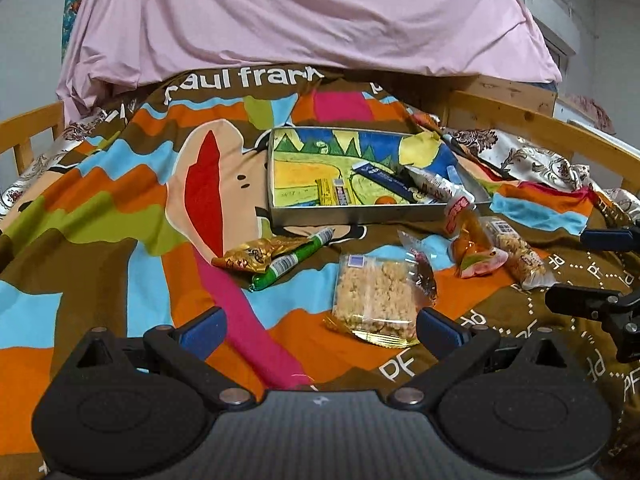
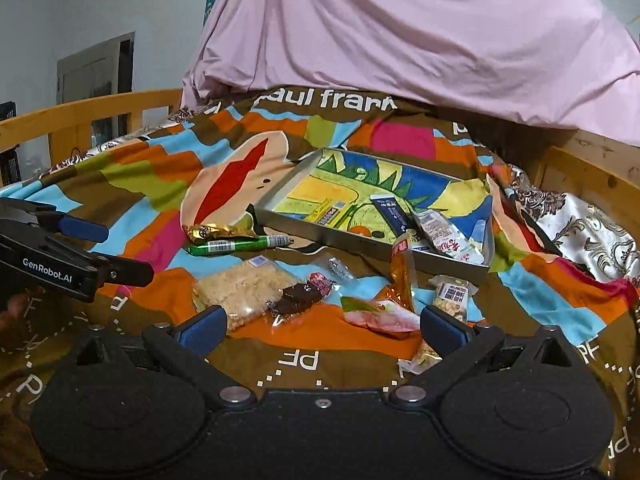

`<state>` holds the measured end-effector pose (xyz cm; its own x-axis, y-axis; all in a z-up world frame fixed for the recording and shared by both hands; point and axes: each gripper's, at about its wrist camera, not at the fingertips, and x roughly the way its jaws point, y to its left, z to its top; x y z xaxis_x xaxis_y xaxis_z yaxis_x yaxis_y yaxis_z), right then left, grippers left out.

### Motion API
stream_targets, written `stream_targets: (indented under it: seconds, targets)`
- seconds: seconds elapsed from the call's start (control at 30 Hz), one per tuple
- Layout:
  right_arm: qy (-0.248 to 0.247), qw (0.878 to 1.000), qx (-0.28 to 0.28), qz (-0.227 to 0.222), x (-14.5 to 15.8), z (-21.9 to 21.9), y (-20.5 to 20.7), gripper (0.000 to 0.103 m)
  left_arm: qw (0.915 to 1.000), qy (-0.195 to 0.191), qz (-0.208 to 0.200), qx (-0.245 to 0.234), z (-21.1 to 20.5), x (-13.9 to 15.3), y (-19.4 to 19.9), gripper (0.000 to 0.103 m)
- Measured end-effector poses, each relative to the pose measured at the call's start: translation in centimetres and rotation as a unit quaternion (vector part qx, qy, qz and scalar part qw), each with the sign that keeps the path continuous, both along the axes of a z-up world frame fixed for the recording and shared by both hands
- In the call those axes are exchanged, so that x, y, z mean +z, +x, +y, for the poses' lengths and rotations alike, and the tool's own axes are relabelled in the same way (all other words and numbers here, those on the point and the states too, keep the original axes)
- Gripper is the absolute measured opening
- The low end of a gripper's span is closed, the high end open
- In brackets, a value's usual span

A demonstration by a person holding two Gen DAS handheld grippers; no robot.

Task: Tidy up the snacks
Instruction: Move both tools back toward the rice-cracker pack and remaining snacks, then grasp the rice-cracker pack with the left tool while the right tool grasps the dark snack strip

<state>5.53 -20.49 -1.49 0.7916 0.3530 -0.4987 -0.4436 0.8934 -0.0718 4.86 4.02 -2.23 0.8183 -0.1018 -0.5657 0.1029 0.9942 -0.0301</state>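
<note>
**Snacks on bedspread, tray partly filled**

My left gripper (image 1: pixel 320 330) and right gripper (image 2: pixel 322 326): both spread wide, empty. Shallow tray (image 1: pixel 352 216) holds a blue bar (image 1: pixel 386 180), yellow packet (image 1: pixel 326 192). Loose before it: rice-crisp cake (image 1: pixel 374 296), green stick (image 1: pixel 294 258), gold wrapper (image 1: pixel 256 254).

wooden bed rail (image 2: pixel 100 110) and pink sheet (image 1: pixel 304 16) — pale wall (image 2: pixel 100 4) behind, air conditioner (image 1: pixel 548 12) high up

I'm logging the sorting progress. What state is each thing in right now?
Left gripper: open, empty.
Right gripper: open, empty.
Tray: partly filled, a few snacks inside.
Rice cake pack: sealed, on the blanket, outside tray.
Green stick: lying outside tray.
</note>
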Motion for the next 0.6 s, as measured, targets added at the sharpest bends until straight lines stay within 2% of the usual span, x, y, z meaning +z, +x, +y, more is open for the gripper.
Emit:
stream_targets:
  seconds: [0.33, 0.6]
  targets:
    - [0.009, 1.0, 0.001, 0.027, -0.9, -0.3, 1.9, 0.102, 0.9997, -0.004, 0.013, -0.021, -0.3, -1.1, 1.7, 0.103]
    - [0.036, 0.998, 0.026, 0.051, 0.1, 0.3, 5.2, 0.102, 0.997, 0.013, 0.022, -0.073, -2.6, -1.9, 4.4, 0.103]
